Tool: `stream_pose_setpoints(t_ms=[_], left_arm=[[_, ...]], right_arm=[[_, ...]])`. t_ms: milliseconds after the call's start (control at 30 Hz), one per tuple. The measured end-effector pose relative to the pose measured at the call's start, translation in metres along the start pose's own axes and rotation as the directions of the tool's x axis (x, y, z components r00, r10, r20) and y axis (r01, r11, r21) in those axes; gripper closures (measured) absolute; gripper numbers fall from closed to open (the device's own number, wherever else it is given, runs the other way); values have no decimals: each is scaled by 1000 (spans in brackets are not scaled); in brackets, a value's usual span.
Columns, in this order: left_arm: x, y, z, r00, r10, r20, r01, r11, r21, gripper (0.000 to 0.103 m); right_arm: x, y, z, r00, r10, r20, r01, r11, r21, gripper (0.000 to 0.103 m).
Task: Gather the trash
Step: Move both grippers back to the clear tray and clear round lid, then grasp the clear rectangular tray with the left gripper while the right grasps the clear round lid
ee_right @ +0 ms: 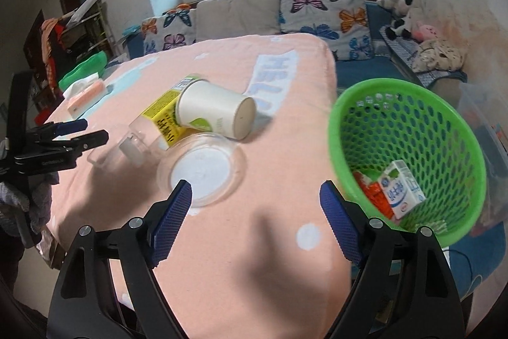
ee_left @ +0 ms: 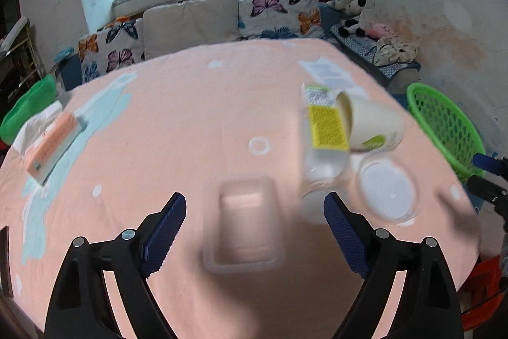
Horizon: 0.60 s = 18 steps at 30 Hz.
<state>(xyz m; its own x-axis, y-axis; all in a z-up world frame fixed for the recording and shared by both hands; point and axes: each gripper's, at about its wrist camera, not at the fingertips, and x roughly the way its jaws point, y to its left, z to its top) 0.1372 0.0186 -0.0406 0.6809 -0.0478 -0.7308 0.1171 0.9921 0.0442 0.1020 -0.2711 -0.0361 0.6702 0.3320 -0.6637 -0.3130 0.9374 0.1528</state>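
Both grippers were seen wide open, nothing held. Left gripper [ee_left: 254, 205] was hovered over a clear rectangular plastic tray [ee_left: 243, 226] lying between its spread blue pads [ee_left: 166, 231], not touched. Right gripper [ee_right: 255, 196] was poised over bare tablecloth [ee_right: 241, 259], with a clear round lid [ee_right: 203, 169] just beyond its left pad.

Writing: large pale letters, partly "HEL", were printed on the peach cloth. A clear bottle [ee_right: 149, 129] on its side carried a yellow label with black text, unreadable. A white paper cup [ee_right: 216, 111] with a green mark was lying on its side against the bottle. A white and blue milk carton [ee_right: 401, 193] with blue characters was seen inside the green mesh basket [ee_right: 346, 116], beside orange-red wrappers, just off the table's right edge.

Room: butterfly-print cushions, a green-framed window and plush toys were noted behind.
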Motion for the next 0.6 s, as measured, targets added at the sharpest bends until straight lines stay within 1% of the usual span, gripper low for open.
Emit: stream_pose_setpoints(t_ms=[133,233,300,533,600], left_arm=[[11,4,-7,999,13,-37,-13,1000,9,17],[18,8,-9,999,8,-53,-8,1000,0,17],[23,10,-11,998,24,-61,-24,1000,1,17],[31,15,-14,997,7,-83,-8,1000,-13,18],[33,15,-14,996,2,-86,-3,1000,-6,20]], right_arm=[[10,10,-1,1000,15,-22,-15,1000,-15,20],[18,17,-2,999,28,-41,-30,999,-26,20],[22,20,-3,998,33,-53,-35,999,-37,20],[37,29,-4,995,47,-86,-52,997,-60,20],[41,32,-4,994,47,-95,-54,996,-68,20]])
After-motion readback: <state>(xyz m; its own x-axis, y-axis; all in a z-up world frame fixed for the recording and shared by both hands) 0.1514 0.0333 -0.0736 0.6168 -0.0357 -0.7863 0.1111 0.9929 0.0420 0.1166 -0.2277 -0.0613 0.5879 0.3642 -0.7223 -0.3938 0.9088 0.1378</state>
